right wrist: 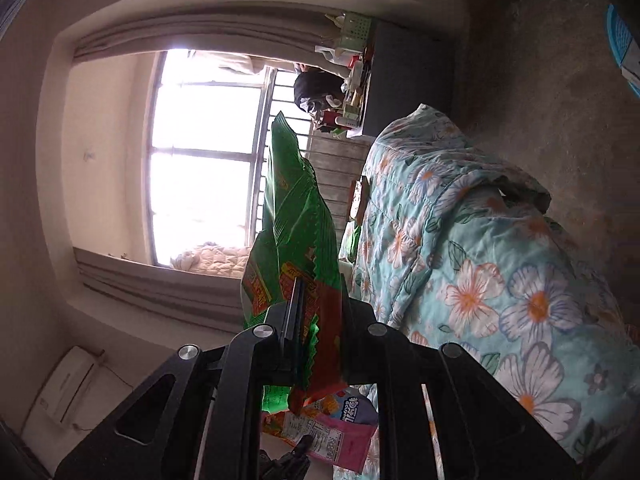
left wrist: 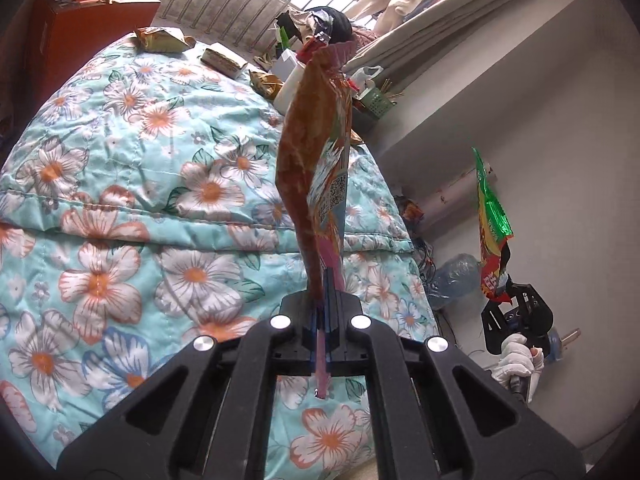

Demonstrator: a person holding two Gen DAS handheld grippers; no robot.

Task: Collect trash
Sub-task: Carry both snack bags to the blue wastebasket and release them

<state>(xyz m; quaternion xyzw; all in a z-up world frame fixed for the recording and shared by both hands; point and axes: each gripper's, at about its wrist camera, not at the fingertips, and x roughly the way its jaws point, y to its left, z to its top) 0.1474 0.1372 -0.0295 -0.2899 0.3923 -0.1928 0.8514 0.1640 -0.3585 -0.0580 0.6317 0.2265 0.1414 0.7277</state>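
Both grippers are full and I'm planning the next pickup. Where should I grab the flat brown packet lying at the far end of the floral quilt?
Take the flat brown packet by its near long edge, coming in low from this side of the floral quilt. It lies flat and thin, so its edge likely fits between the fingers, and that side looks unobstructed.
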